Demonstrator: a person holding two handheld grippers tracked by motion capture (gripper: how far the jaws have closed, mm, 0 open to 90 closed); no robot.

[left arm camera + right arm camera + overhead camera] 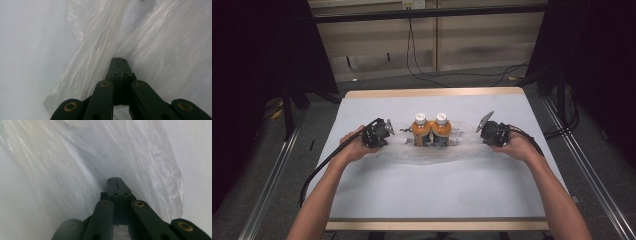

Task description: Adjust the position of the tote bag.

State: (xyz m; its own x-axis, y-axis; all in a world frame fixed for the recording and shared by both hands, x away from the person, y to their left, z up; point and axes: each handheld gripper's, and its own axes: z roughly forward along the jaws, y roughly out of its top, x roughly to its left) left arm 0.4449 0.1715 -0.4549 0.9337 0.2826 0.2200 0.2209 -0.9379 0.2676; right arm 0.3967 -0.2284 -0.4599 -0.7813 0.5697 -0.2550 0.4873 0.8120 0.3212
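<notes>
Pinching a clear plastic bag (432,152) from both ends, the left gripper (388,131) and right gripper (482,129) have their jaws clenched on its film (crinkled plastic gathers right at the tips in each gripper view). Between them, inside the bag, two orange bottles (431,130) with white caps stand upright, touching. Bare white table (432,195) lies open toward the person and beyond the bottles. Bottle labels are too small to read.
</notes>
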